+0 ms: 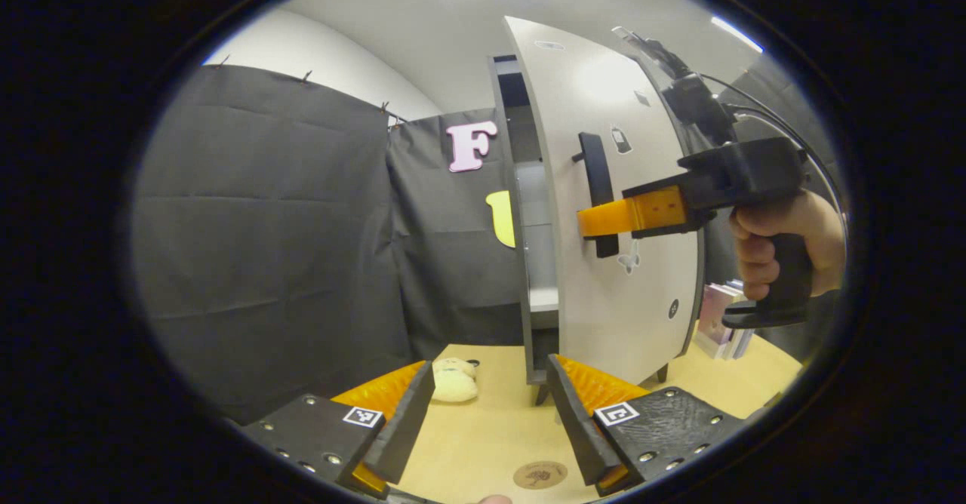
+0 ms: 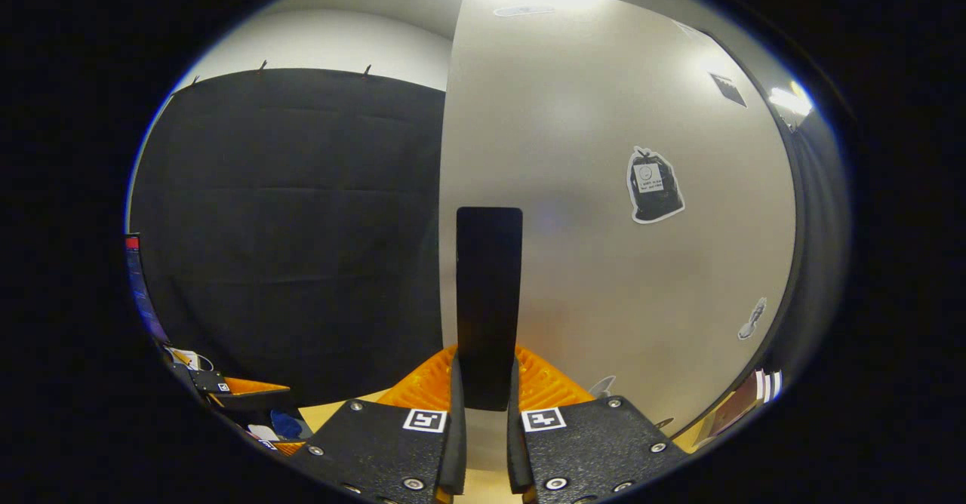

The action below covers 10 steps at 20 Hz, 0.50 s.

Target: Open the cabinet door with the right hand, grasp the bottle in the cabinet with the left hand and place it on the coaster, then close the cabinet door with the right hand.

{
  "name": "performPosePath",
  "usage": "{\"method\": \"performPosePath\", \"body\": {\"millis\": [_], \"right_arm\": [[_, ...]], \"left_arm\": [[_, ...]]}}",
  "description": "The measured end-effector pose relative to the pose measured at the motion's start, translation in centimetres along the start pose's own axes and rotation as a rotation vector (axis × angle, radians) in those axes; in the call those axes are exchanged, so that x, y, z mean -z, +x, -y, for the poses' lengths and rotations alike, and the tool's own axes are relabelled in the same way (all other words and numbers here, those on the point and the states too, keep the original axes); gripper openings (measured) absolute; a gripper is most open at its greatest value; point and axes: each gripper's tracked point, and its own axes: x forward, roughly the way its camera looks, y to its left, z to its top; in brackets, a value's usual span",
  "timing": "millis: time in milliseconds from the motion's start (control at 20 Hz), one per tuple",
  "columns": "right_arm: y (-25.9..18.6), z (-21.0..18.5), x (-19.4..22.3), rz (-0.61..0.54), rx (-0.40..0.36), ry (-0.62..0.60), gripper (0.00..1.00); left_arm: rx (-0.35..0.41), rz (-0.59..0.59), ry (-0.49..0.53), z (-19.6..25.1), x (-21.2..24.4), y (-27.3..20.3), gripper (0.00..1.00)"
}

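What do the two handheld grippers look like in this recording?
The right gripper has a black pistol-grip body held in a bare hand, with black cables running off its top. The left gripper has black textured finger plates with screws and square black-and-white tags, and ribbed inner faces.

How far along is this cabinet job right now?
Early. The right tongs are shut on the handle, and the door stands partly open. The left tongs wait open above the coaster. Still left: grasp the bottle, set it down, close the door.
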Motion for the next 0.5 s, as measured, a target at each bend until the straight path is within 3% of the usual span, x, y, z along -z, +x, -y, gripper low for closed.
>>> {"method": "performPosePath", "body": {"millis": [100,500], "right_arm": [[-0.1,0.1,0.1,-0.004,-0.03,0.002,0.21],[-1.4,0.9,0.5,-0.011,-0.07,0.018,0.22]], "left_arm": [[-0.007,-0.006,0.008,0.3,0.0,-0.1,0.86],[-0.013,0.0,0.005,1.0,-1.5,-1.0,0.86]]}}
